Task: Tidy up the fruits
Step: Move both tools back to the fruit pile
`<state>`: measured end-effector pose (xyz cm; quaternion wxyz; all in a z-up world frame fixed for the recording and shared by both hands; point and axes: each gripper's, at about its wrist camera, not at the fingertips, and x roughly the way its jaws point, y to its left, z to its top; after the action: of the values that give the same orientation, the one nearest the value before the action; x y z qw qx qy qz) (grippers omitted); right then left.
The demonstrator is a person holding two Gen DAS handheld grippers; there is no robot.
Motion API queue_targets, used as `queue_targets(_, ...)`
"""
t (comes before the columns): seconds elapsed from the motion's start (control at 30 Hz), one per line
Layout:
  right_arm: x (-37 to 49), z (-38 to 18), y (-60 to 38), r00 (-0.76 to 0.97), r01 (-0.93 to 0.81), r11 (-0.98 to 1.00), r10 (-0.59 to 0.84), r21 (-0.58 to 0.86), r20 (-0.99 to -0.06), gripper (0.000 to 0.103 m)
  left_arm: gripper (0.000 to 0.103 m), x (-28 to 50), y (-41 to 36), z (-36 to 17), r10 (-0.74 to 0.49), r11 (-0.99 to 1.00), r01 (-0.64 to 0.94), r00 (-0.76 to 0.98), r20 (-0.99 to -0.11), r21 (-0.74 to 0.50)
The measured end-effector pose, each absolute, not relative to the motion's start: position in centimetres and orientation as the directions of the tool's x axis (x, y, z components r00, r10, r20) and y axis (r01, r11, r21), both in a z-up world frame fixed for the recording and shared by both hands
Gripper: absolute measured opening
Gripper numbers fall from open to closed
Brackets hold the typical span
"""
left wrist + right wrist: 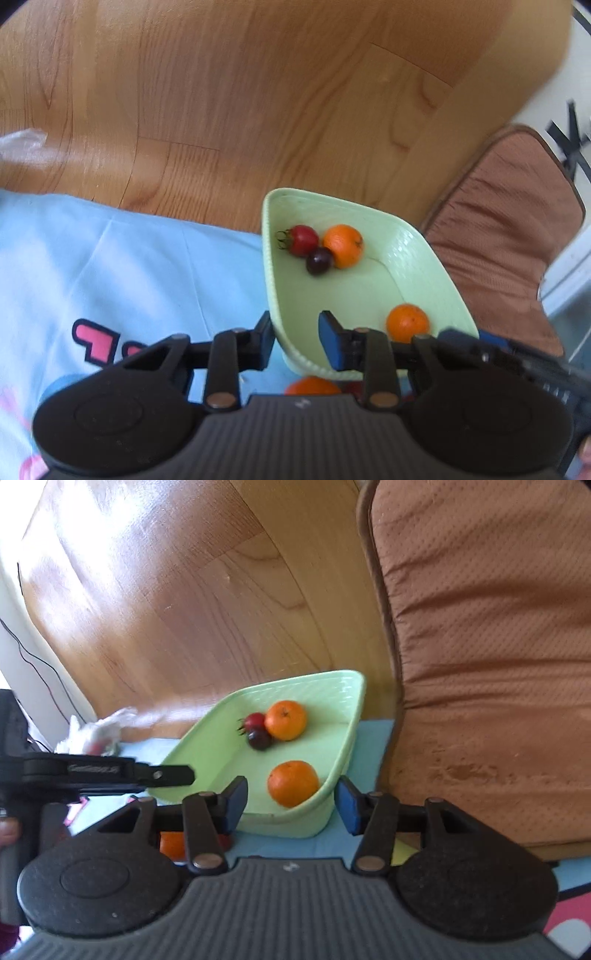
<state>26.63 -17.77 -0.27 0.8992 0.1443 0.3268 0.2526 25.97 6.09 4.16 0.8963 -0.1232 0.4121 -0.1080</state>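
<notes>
Blue cloth [129,251]: green tray [417,240] w/ 2 oranges [342,245], 2 tomatoes [303,239].

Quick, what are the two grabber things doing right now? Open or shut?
Left gripper: shut on the near rim of the green tray.
Right gripper: open, one finger either side of the tray's near corner, holding nothing.

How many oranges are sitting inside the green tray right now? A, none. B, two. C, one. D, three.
B: inside the green tray one orange lies beside two small dark red fruits at the far end, and a second orange sits nearer the grippers.
</notes>
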Motion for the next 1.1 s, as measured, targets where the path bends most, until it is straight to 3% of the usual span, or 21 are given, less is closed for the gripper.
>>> queue_targets(0.13, 26.2, -0.3, -18.7, 0.649, -0.36, 0.815, 0.569, 0.454, -0.506, 0.055, 0.036, 24.7, 6.3, 4.9, -0.299, 0.944, 0.094, 0.643, -0.705, -0.315)
queue_targets(0.3, 22.6, 0.2, -20.4, 0.668, -0.402, 0.819, 0.568, 0.409, -0.48, 0.055, 0.037, 19.1, 8.1, 6.9, -0.326, 0.923, 0.113, 0.737, -0.591, -0.368)
queue_targets(0.43, 17.8, -0.1, -19.0, 0.654, -0.545, 0.812, 0.568, 0.209, -0.5, 0.055, 0.037, 12.6, 8.1, 6.9, -0.369, 0.915, 0.2, 0.769, -0.522, -0.351)
queue_targets(0.6, 13.6, -0.7, -15.3, 0.656, -0.651, 0.759, 0.563, 0.0, -0.502, 0.053, 0.037, 8.4, 7.7, 5.2, -0.411, 0.899, 0.234, 0.745, -0.525, -0.371)
queue_targets(0.8, 15.4, -0.9, -11.1, 0.671, -0.676, 0.729, 0.55, -0.105, -0.498, 0.05, 0.037, 5.9, 8.3, 3.2, -0.405, 0.893, 0.174, 0.712, -0.574, -0.414)
queue_targets(0.87, 15.5, -0.7, -10.6, 0.66, -0.688, 0.718, 0.558, -0.107, -0.503, 0.04, 0.037, 5.3, 8.3, 3.2, -0.396, 0.897, 0.171, 0.717, -0.574, -0.407)
queue_targets(0.93, 14.9, -0.4, -10.7, 0.685, -0.669, 0.729, 0.526, -0.148, -0.503, 0.02, 0.037, 5.3, 8.4, 3.1, -0.396, 0.897, 0.169, 0.716, -0.575, -0.408)
queue_targets(1.1, 11.8, -0.5, -14.0, 0.591, -0.722, 0.691, 0.599, -0.025, -0.54, 0.018, 0.04, 6.2, 7.3, 2.9, -0.406, 0.895, 0.184, 0.713, -0.572, -0.406)
